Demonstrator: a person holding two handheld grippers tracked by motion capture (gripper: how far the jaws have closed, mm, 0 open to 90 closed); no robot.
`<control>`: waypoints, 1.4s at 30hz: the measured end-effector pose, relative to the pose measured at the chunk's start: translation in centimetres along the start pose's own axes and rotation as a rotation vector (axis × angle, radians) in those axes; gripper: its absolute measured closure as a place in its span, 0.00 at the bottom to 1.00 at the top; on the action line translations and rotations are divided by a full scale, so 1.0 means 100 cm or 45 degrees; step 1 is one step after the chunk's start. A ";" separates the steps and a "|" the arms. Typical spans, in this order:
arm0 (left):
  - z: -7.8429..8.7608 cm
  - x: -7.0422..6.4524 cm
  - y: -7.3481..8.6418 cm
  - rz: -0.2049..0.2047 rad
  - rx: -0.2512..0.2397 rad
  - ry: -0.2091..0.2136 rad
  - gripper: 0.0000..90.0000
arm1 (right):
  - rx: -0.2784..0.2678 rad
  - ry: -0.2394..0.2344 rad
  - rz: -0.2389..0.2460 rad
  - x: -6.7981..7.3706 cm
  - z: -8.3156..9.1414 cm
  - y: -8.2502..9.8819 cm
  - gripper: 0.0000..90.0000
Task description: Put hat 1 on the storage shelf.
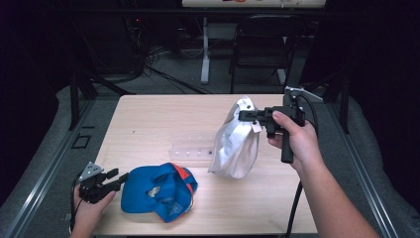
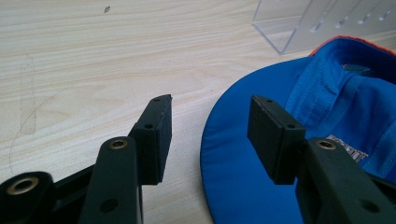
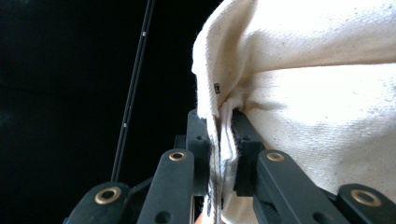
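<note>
The right gripper (image 1: 247, 115) is clamped on a fold of the white cap (image 1: 236, 141), which hangs above the bench (image 1: 148, 124) toward its right edge, while the left gripper (image 1: 119, 177), jaws spread wide, straddles the brim edge of the blue cap (image 1: 156, 191) near the front-left corner.

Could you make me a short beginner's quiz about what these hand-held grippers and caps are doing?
1. True or false: the right gripper is clamped on the white cap.
2. The blue cap lies: A) on the table, B) on a chair, C) in the air.
3. Fill in: the left gripper stands ___ beside the blue cap's brim.

Key: 1 true; 2 A; 3 open.
</note>
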State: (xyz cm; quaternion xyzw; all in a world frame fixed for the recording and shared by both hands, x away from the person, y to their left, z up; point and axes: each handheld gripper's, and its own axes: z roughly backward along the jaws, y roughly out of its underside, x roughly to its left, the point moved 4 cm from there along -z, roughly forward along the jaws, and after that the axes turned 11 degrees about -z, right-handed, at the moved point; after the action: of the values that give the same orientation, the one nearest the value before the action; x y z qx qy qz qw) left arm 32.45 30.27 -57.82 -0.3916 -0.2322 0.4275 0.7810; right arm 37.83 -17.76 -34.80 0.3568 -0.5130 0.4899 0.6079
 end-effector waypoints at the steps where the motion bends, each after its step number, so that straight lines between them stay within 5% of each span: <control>1: 0.000 0.000 0.000 0.001 -0.003 0.000 0.56 | 0.005 0.000 0.005 0.003 -0.003 -0.001 0.90; 19: 0.001 0.001 -0.001 -0.008 0.002 0.013 0.56 | 0.085 0.090 0.047 0.042 -0.072 -0.032 0.90; 33: 0.001 0.001 -0.001 -0.010 0.000 0.017 0.56 | 0.132 0.228 0.079 0.037 -0.117 -0.053 0.90; 42: 0.000 0.000 -0.001 -0.011 0.006 0.023 0.56 | 0.122 0.232 0.063 0.033 -0.118 -0.061 0.90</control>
State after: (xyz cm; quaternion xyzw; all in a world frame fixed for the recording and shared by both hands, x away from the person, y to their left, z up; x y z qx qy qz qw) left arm 32.52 30.26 -57.76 -0.3925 -0.2259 0.4211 0.7859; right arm 46.88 -7.52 -33.76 0.3265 -0.4402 0.5591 0.6221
